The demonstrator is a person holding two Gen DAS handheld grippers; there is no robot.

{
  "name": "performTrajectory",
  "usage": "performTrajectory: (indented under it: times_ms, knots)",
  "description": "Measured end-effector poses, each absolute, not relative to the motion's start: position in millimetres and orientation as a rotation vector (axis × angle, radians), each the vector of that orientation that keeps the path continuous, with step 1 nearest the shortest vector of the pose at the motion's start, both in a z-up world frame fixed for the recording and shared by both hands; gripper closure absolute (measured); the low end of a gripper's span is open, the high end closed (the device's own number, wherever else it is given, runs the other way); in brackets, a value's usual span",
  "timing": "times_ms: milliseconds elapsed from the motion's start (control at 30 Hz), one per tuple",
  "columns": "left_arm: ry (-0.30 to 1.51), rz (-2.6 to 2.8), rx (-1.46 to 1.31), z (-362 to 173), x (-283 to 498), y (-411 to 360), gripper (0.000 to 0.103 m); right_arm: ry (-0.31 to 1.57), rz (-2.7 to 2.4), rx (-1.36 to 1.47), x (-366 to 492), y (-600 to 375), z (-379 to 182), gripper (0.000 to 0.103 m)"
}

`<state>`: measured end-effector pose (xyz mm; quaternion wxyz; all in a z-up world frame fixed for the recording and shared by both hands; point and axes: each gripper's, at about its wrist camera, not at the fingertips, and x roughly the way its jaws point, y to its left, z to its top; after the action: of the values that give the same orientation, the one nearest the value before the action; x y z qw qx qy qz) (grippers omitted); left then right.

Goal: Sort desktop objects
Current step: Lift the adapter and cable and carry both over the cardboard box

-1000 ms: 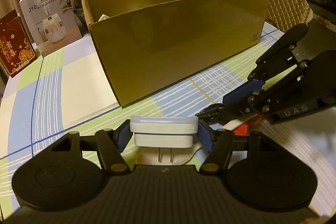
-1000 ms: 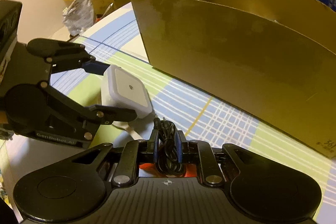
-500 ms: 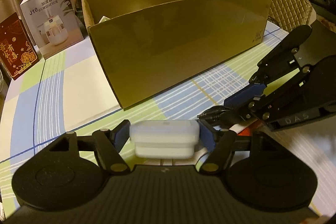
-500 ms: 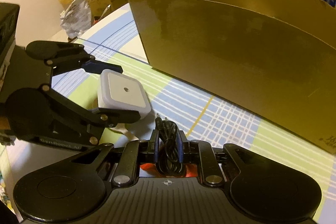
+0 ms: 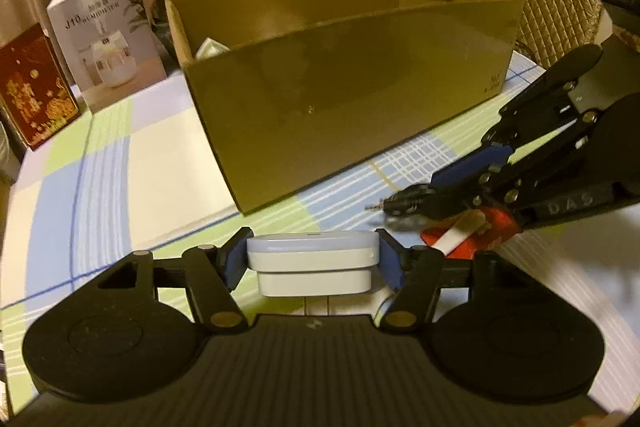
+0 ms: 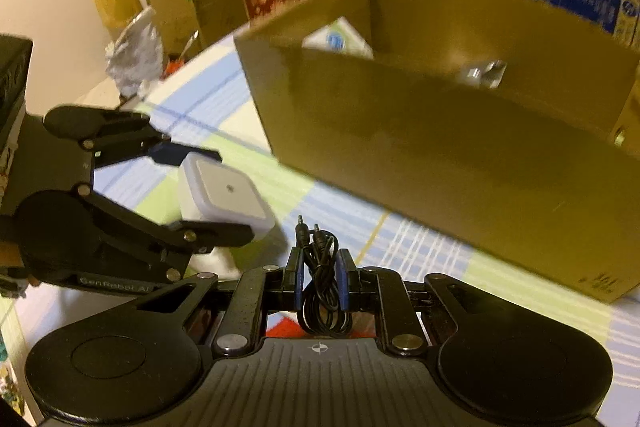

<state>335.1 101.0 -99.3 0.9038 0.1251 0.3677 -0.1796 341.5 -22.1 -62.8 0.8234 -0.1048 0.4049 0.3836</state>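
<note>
Left wrist view: the left gripper (image 5: 313, 263) pinches a white plug adapter (image 5: 313, 261) crosswise, its blue pads pressed on the adapter's two short ends and its long axis running left to right across the lower centre of the frame. The adapter appears clear of the checked tablecloth (image 5: 100, 163). The open cardboard box (image 5: 344, 103) fills the centre and upper centre, directly ahead of the jaws, its near wall between adapter and interior.

Right wrist view: the right gripper (image 6: 319, 279) is clamped on a coiled black audio cable (image 6: 320, 291), the loops pinched between the pads at lower centre and the two jack plugs pointing forward and up. The box lies ahead and to the upper right; small items already rest inside, too blurred to name. The left gripper and its adapter appear at centre left. A red packet (image 5: 476, 231) lies on the cloth under the right gripper.

Judgement: both loads sit lower than the box rim, so each must rise over the near wall before release. Neither gripper is clearly the nearer.
</note>
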Motion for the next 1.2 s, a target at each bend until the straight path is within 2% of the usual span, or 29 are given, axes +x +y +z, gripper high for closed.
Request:
performTrajectory:
  times_ms: [400,700,1200]
  knots:
    - [0.678,-0.333,0.287,-56,317,93,0.043,0.682,0.799,-0.154,317,-38,-3,0.09]
    - [0.585,-0.234,0.223,-4,301,92,0.043,0.494,0.709,-0.02,316,-61,44,0.09]
    - [0.539,-0.085,0.026,21,350,94,0.043,0.475,0.523,0.068,353,-84,33,0.09]
